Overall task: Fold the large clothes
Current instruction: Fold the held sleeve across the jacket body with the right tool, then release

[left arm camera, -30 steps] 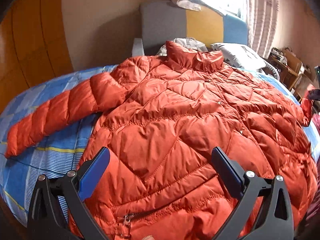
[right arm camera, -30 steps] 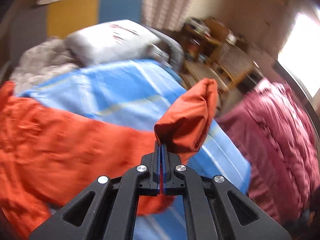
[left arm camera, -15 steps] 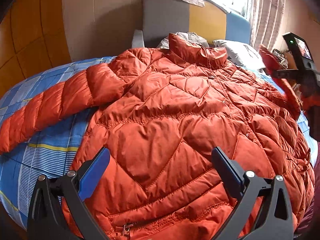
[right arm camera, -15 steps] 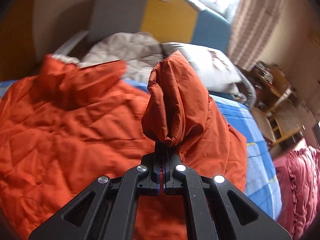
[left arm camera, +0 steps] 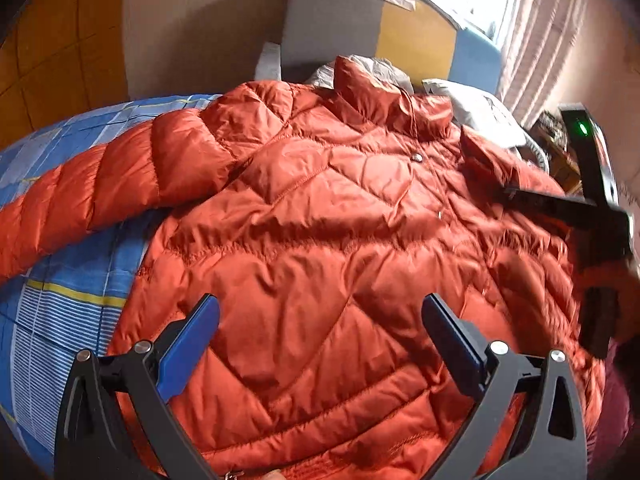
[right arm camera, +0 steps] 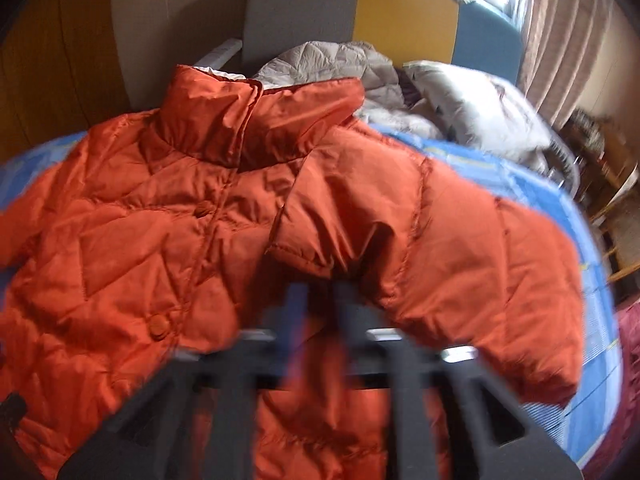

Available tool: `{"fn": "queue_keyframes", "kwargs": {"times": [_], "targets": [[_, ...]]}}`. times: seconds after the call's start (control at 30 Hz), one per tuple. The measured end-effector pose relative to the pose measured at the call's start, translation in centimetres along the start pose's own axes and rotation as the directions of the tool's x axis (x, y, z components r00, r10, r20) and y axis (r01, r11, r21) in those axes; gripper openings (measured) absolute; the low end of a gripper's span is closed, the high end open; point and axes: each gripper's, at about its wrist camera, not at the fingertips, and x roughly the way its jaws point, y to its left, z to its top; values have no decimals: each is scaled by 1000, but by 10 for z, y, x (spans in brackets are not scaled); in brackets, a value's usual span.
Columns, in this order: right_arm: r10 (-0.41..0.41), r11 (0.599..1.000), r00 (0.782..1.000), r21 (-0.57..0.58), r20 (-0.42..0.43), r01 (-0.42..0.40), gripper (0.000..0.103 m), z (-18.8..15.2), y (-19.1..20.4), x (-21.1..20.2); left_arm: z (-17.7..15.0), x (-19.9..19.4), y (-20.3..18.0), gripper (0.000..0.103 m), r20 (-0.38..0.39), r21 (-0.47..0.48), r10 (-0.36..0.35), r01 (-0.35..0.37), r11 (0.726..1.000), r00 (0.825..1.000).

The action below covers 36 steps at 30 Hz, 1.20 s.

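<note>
Folding barely begun: your jacket has one sleeve across, other outstretched; left gripper spread empty, right gripper blurred, unreadable.

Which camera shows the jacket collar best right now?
The right wrist view: the collar stands upright near the frame's centre, large, with its front opening visible, though slightly blurred. The left wrist view shows the collar too, but smaller and farther off, at the far end of the jacket.
</note>
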Motion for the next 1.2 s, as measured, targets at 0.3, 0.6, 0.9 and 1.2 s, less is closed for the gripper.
{"fn": "queue_keyframes", "kwargs": {"times": [0.3,0.6,0.9,1.2], "targets": [[30,996,998,77,63,-35,61,-33,-28,-35,29,21,-33,75,-31,10,-131,131,991,991],[-94,963,996,252,-4,92,61,-63,-107,-34,65,64,-99,66,-94,38,-251,255,966,964],[-80,957,997,280,-13,81,61,-74,-124,-29,107,111,-157,64,-152,-3,-350,353,936,925],[-56,958,998,280,-6,56,61,-74,-127,-29,117,124,-180,3,-167,50,-366,378,924,916]]}}
